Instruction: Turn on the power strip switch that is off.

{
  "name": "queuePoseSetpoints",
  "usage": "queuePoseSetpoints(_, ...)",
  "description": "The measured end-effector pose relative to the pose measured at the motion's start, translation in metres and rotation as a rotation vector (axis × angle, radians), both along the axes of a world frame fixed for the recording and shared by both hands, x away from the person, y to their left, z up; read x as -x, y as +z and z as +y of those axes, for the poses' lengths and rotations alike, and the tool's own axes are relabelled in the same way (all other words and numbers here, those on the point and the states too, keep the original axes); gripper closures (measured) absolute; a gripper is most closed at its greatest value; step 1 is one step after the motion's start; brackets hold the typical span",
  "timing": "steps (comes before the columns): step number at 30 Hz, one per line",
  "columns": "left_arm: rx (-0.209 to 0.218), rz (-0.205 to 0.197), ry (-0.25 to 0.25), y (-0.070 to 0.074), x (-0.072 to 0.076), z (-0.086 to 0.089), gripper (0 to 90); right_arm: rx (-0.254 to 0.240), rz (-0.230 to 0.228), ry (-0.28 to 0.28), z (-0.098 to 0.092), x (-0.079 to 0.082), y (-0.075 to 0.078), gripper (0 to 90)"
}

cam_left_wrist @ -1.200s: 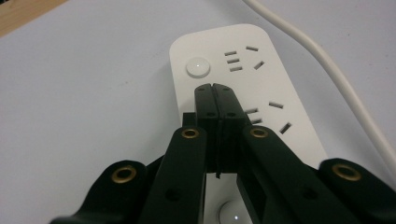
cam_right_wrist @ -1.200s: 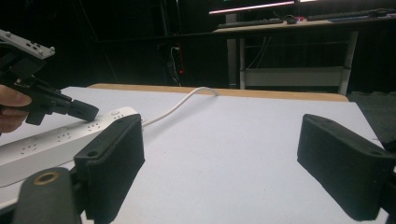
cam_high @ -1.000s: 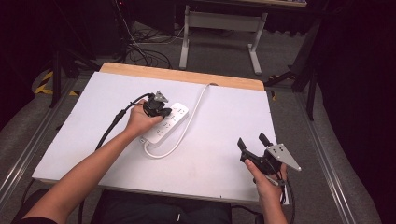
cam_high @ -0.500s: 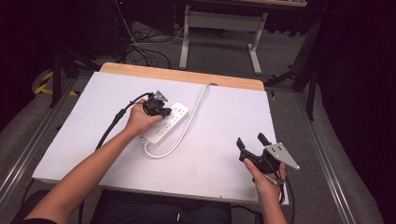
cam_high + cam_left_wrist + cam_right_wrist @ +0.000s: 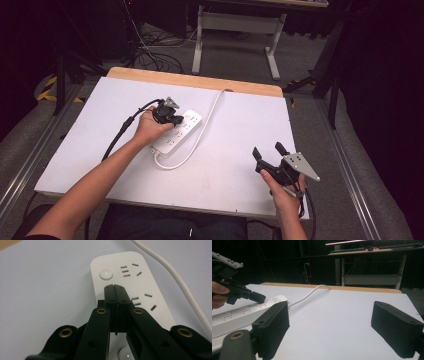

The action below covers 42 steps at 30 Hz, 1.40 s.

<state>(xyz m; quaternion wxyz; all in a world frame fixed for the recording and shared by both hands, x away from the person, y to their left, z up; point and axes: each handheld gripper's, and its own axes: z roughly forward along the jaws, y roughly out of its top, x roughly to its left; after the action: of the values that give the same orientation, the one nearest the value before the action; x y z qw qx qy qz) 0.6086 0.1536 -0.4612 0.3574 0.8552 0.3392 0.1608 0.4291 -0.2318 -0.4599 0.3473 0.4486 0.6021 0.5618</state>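
Right now your left gripper (image 5: pixel 115 287) is clenched, jaws pressed together w/ nothing between, tips over the white power strip (image 5: pixel 177 132) near its round button (image 5: pixel 106 273), mid-left on the white table (image 5: pixel 240 125). Its cord (image 5: pixel 212 112) runs to the table's far edge. Your right gripper (image 5: pixel 270 151) hovers well apart at the near-right corner, jaws spread wide, empty.
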Motion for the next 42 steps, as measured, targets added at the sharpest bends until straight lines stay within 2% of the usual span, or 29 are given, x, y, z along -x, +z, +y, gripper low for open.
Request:
queuePoseSetpoints(23,-0.002,-0.018,0.006,-0.0009,0.0021,-0.0009,90.0,-0.001,0.003,0.001,0.0007,-0.0003,0.0001,15.7)
queuePoseSetpoints(25,-0.010,-0.030,0.002,-0.0013,0.0028,-0.0016,90.0,0.001,0.002,0.003,0.0009,-0.0003,0.0002,15.7)
queuePoseSetpoints(33,-0.016,-0.033,0.006,-0.0010,0.0033,-0.0023,90.0,0.003,0.003,0.006,0.0020,-0.0013,0.0003,15.7)
queuePoseSetpoints(37,-0.040,-0.053,0.003,-0.0009,0.0052,-0.0041,90.0,0.001,0.001,0.007,0.0017,-0.0016,0.0003,15.7)
queuePoseSetpoints(42,-0.028,-0.045,0.011,-0.0009,0.0051,-0.0030,90.0,-0.002,0.004,0.007,0.0016,-0.0012,0.0003,15.7)
